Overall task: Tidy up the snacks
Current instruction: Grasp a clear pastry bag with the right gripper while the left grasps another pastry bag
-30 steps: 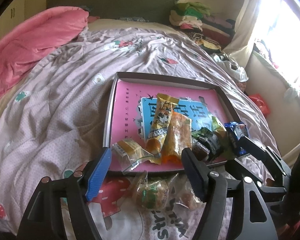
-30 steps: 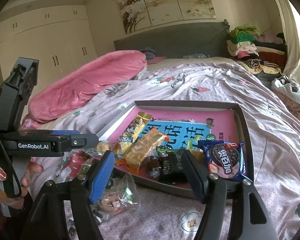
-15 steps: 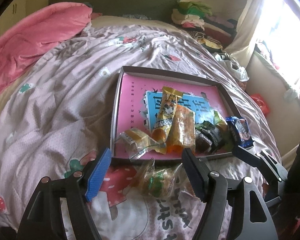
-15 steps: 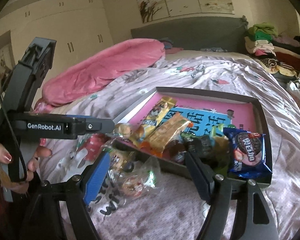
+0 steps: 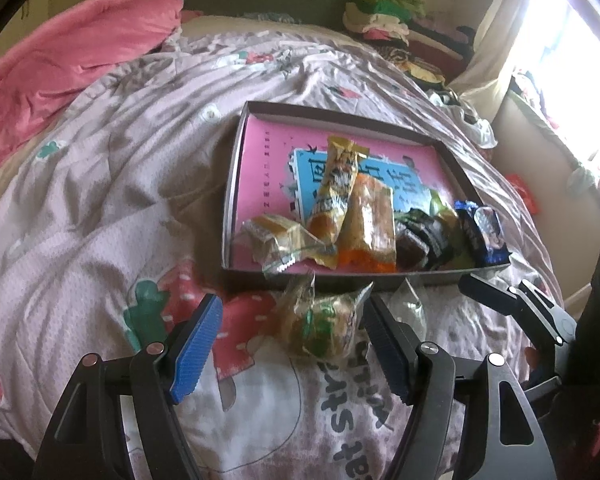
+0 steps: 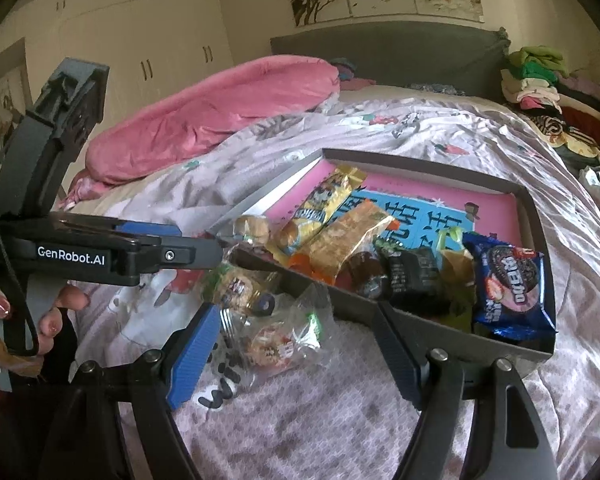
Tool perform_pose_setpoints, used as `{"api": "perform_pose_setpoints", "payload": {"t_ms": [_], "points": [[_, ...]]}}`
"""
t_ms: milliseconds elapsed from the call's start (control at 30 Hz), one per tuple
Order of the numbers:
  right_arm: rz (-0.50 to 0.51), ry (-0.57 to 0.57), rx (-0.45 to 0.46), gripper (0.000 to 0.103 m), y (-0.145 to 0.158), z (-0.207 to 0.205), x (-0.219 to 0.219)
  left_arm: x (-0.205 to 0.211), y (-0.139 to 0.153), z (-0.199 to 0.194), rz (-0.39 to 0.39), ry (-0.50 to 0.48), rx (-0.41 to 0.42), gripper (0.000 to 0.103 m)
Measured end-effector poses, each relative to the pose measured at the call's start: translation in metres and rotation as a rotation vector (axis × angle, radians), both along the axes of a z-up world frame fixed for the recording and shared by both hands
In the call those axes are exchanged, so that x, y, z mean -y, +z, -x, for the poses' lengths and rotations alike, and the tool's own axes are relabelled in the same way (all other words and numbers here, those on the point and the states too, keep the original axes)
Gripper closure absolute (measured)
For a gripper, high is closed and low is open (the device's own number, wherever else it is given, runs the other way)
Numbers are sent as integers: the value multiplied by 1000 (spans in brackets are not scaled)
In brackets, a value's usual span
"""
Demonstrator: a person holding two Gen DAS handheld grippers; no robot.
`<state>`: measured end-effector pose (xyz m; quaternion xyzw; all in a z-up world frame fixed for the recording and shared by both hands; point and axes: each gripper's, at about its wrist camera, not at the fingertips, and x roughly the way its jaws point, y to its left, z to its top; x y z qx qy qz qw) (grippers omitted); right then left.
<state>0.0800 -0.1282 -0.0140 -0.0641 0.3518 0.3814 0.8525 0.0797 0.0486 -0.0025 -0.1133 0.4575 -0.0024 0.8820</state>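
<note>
A dark-rimmed tray (image 5: 234,184) with a pink floor lies on the quilt. Along its near edge lie a yellow packet (image 5: 338,182), an orange packet (image 5: 370,224), dark packs (image 5: 420,236) and a blue Oreo pack (image 6: 508,280). In front of the tray, a clear-wrapped pastry with a green label (image 5: 320,326) lies between the fingers of my open left gripper (image 5: 290,344), close to the right pad. A clear packet with a red label (image 6: 280,344) lies between the jaws of my right gripper (image 6: 294,354), which are opening and not pressing on it.
A rolled pink duvet (image 5: 68,52) lies at the far left of the bed. Folded clothes (image 6: 540,80) are piled by the headboard. A hand (image 6: 48,320) holds the left gripper (image 6: 216,252), whose tip sits near the tray's corner. The right gripper (image 5: 504,292) shows beside the tray.
Both grippers have come down and closer to the loose packets on the quilt in front of the tray. The right jaws stand wider than before.
</note>
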Motion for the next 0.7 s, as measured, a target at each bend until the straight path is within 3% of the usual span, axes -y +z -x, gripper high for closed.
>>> {"api": "perform_pose_setpoints", "payload": {"t_ms": [700], "points": [[185,45,33,19,-32,5,-30,11,-21,-4,13,-32,-53,28]]}}
